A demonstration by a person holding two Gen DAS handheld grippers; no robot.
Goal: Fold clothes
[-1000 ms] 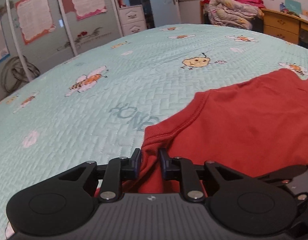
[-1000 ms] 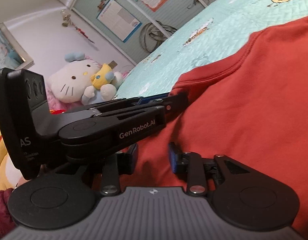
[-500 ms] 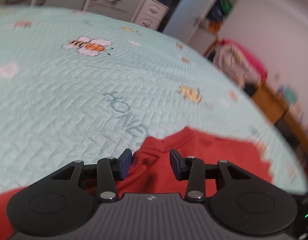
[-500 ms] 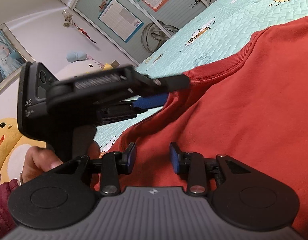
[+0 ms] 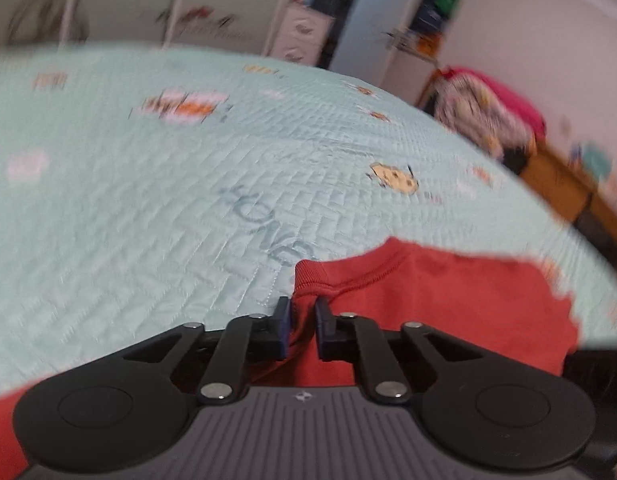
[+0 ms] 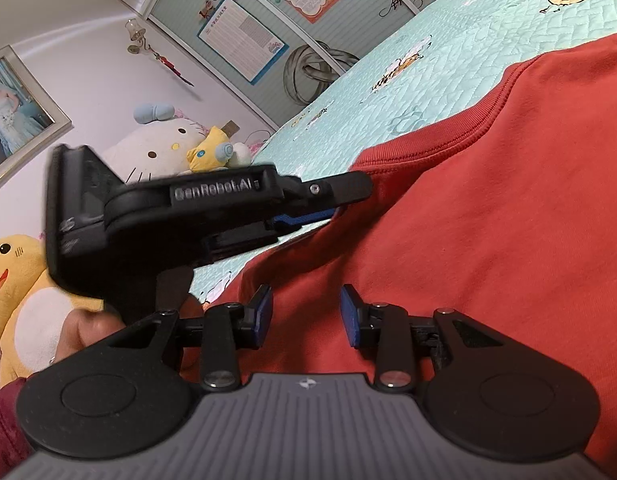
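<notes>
A red sweatshirt (image 5: 448, 300) lies spread on the mint quilted bedspread (image 5: 148, 220). My left gripper (image 5: 304, 316) is at its ribbed hem corner. The jaws are closing, and the blue pads pinch a bunched fold of red cloth. In the right wrist view the left gripper (image 6: 340, 204) reaches in from the left to the sweatshirt (image 6: 488, 220) edge, held by a person's hand (image 6: 84, 328). My right gripper (image 6: 307, 314) hovers low over the red cloth. Its pads stand apart and the smooth fabric between them is not pinched.
The bedspread (image 6: 468, 48) stretches far beyond the garment. Plush toys, one white (image 6: 148, 152) and one yellow (image 6: 12, 280), sit at the bed's end. A pile of bedding (image 5: 480, 112) and a wooden desk (image 5: 560, 184) stand past the far side.
The left gripper opened wider, rolled and shifted along the hem, then closed again on the ribbed corner. The right gripper has kept still with the same gap.
</notes>
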